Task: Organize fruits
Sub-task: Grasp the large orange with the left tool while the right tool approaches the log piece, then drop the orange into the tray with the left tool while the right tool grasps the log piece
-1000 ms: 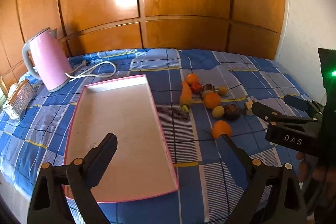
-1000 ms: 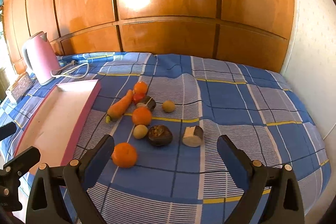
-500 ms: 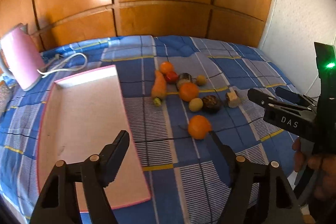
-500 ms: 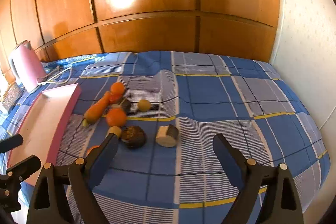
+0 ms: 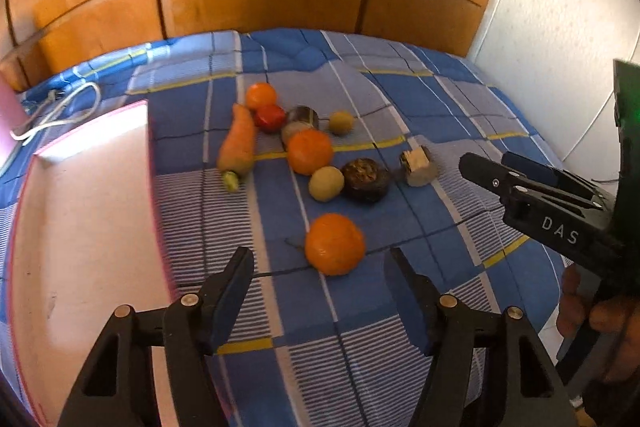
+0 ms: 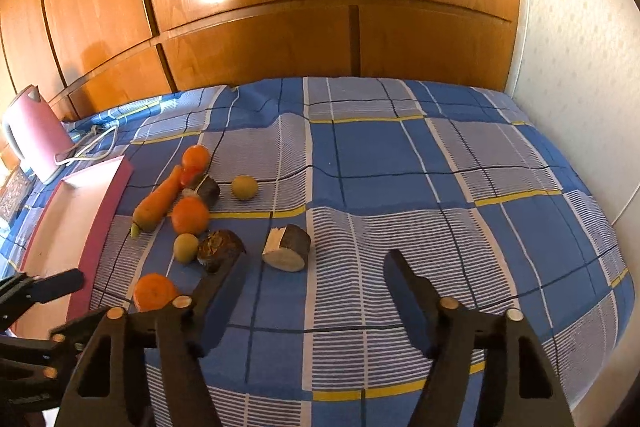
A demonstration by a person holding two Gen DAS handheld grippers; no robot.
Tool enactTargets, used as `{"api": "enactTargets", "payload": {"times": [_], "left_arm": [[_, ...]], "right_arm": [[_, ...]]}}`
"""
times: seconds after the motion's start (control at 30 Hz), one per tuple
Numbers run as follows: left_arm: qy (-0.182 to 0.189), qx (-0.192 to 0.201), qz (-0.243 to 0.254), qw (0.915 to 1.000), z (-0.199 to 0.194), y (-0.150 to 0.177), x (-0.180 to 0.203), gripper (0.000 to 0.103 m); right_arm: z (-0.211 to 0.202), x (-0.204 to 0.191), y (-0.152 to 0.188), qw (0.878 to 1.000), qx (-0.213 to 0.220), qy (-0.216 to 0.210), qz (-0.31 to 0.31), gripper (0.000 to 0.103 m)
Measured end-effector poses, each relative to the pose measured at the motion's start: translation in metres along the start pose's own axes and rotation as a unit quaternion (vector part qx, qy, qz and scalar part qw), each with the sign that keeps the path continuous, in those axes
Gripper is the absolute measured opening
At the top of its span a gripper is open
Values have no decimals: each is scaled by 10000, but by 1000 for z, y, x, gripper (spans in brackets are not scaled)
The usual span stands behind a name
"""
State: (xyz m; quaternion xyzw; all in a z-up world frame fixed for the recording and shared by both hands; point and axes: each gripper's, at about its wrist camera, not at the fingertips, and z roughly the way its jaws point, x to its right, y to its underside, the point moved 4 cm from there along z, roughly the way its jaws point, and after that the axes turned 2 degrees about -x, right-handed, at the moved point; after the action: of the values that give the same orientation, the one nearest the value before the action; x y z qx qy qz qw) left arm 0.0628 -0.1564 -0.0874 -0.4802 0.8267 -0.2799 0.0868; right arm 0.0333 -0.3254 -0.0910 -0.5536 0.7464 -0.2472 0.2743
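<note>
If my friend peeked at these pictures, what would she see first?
Probably the bright fruits and vegetables scattered on the blue checked blanket, especially the big orange lying right in front of the left gripper, whose jaws are open. Next, the long carrot beside the pink tray on the left. In the right wrist view, a pink kettle stands far back by the wooden wall.

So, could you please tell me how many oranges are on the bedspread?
3: one nearest the left claw, one mid-cluster, one farthest back above the carrot.
</note>
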Motion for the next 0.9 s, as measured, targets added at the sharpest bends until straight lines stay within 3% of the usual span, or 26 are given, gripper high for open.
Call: {"api": "enactTargets", "payload": {"times": [0.2, 0.27, 0.33, 0.53, 0.77, 0.8, 0.83, 0.9], "left_arm": [[-70, -207, 134, 9997, 28, -2, 7, 66], [-7, -296, 96, 9995, 35, -2, 5, 46], [124, -398, -13, 9991, 42, -1, 3, 39], [299, -304, -169, 9989, 33, 1, 1, 37], [365, 172, -508, 9979, -11, -8, -19, 37], [342, 288, -643, 9969, -21, -10, -28, 37], [267, 360, -717, 9964, -27, -11, -36, 37], [39, 490, -932, 9944, -39, -11, -55, 38]], "right_arm": [[7, 2, 1, 9998, -109, -129, 45, 62], [10, 2, 2, 9996, -175, -199, 61, 62], [15, 2, 2, 9994, -231, -259, 45, 57], [42, -6, -5, 9979, -433, -398, -262, 56], [70, -14, -9, 9954, -691, -378, -549, 55], [72, -15, -9, 9951, -715, -381, -569, 43], [73, -15, -8, 9950, -729, -368, -580, 39], [73, -16, -8, 9947, -714, -320, -672, 39]]}}
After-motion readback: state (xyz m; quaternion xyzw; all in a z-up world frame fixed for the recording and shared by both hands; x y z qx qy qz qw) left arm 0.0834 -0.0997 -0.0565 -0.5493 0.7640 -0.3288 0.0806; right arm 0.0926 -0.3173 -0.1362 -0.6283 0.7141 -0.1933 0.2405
